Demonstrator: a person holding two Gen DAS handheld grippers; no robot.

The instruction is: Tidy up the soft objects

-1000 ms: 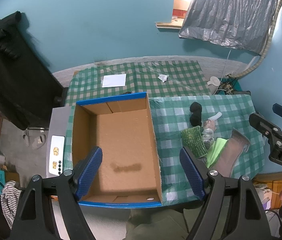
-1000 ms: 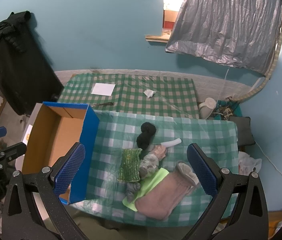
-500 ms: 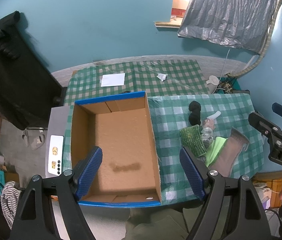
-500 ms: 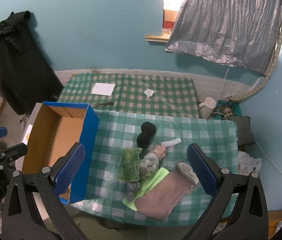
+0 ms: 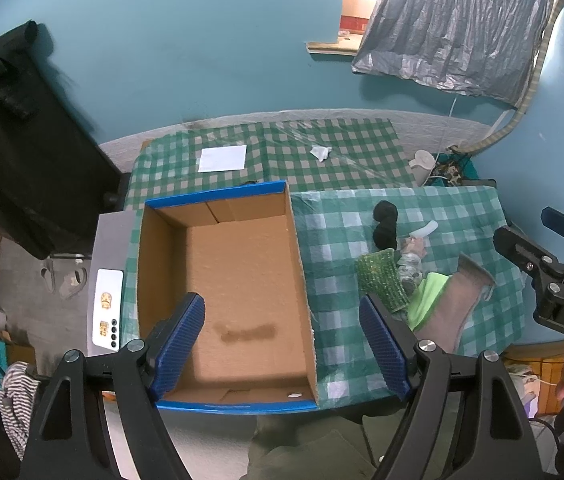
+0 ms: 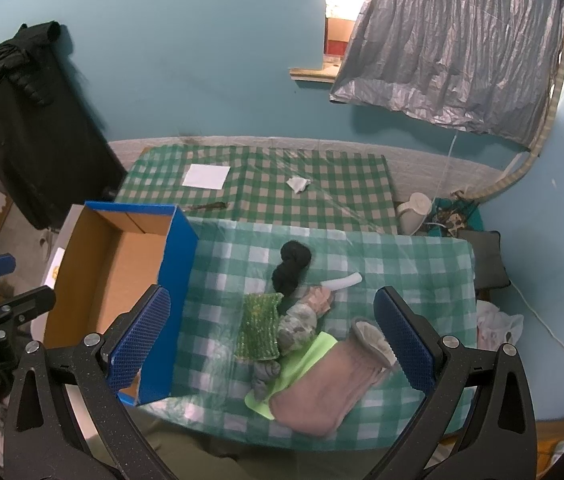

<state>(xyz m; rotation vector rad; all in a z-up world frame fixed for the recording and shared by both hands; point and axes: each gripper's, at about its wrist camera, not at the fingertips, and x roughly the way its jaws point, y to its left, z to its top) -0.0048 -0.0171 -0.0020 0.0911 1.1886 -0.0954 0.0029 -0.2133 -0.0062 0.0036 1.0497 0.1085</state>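
An open, empty cardboard box (image 5: 242, 272) with blue rims stands on the left of the checked table; it also shows in the right wrist view (image 6: 110, 276). A pile of soft items lies to its right: a black knit roll (image 6: 289, 266), a green knit piece (image 6: 258, 332), a camouflage item (image 6: 297, 322), a lime cloth (image 6: 309, 354), a pink sock (image 6: 325, 392) and a white tube (image 6: 341, 281). My left gripper (image 5: 282, 344) is open, high above the box. My right gripper (image 6: 270, 340) is open, high above the pile.
A second checked table behind holds a white paper (image 6: 206, 177) and a crumpled tissue (image 6: 297, 184). A black garment (image 6: 22, 120) hangs at the left. A white kettle (image 6: 413, 206) and clutter sit on the floor at the right. A grey curtain (image 6: 453, 48) hangs on the wall.
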